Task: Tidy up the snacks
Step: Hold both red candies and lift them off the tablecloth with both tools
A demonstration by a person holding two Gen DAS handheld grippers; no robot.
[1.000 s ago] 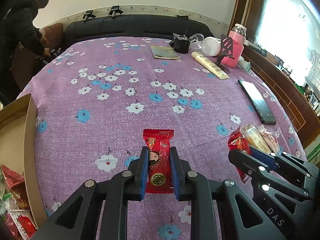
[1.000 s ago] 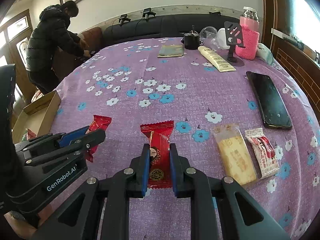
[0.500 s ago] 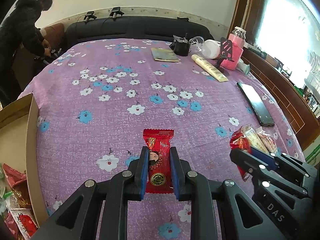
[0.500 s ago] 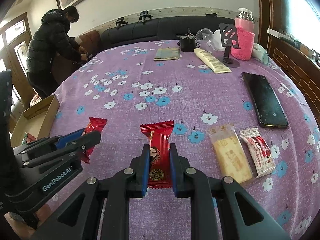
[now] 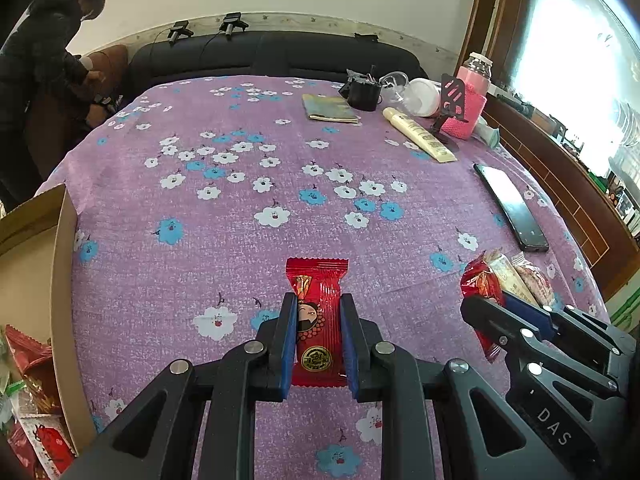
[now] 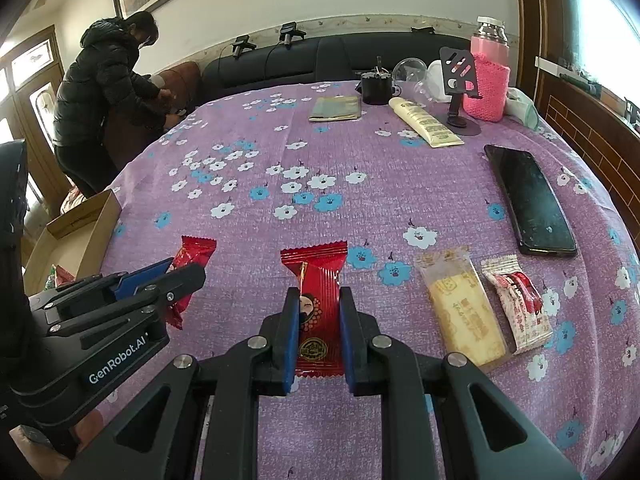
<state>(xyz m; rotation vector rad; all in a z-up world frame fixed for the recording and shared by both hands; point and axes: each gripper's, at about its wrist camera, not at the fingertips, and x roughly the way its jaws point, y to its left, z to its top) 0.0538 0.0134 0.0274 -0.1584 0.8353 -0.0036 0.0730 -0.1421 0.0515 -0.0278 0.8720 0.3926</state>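
Grippers left point(image 5: 319, 334) and right point(image 6: 319, 326) each clamp a red snack packet over open tablecloth point(image 5: 240, 240).

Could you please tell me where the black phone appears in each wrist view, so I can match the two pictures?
Left wrist view: the black phone lies at the right, lying flat on the purple cloth, seen at a slant.
Right wrist view: the black phone lies at the upper right, beyond the two pale snack packets.
Shared landmark: the cream tube beyond it.

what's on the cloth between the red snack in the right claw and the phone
Right wrist view: a yellow biscuit packet, then a white-and-red packet, lie side by side between the red snack and the phone.
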